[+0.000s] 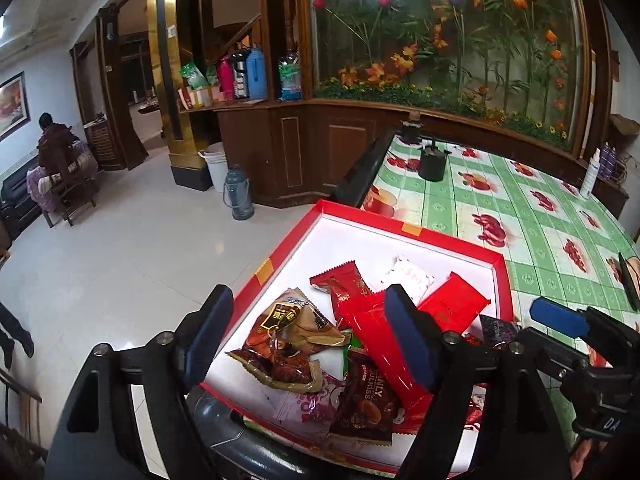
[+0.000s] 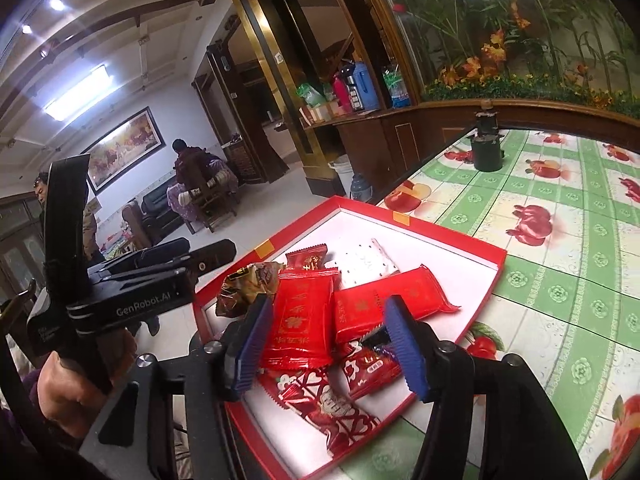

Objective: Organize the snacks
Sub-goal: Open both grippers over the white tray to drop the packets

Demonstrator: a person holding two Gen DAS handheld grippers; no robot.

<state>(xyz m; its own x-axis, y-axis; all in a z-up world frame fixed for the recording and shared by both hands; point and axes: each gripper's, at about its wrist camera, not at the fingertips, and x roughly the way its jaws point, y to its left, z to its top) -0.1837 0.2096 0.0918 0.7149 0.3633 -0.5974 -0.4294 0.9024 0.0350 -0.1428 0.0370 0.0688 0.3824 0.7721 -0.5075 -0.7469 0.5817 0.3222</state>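
A shallow red box (image 1: 400, 228) (image 2: 440, 236) with a white inside sits at the corner of the table and holds several snack packets. Among them are long red packets (image 1: 384, 344) (image 2: 300, 316), a brown packet (image 1: 288, 332), a dark packet (image 1: 364, 404), a white packet (image 1: 408, 276) (image 2: 364, 264) and a red-and-white patterned packet (image 2: 328, 408). My left gripper (image 1: 310, 340) hangs open over the box's near left part, its pads touching nothing. My right gripper (image 2: 328, 346) stands open above the red packets, gripping none. A hand holds the left gripper (image 2: 132, 280) at the box's left edge.
The table wears a green checked cloth (image 1: 540, 220) with fruit prints. A black pot (image 1: 432, 164) (image 2: 486, 156) stands at its far end, a white bottle (image 1: 592, 176) at the right. Tiled floor lies left, with a thermos (image 1: 238, 192), a bucket (image 1: 216, 164) and a seated person (image 1: 56, 148).
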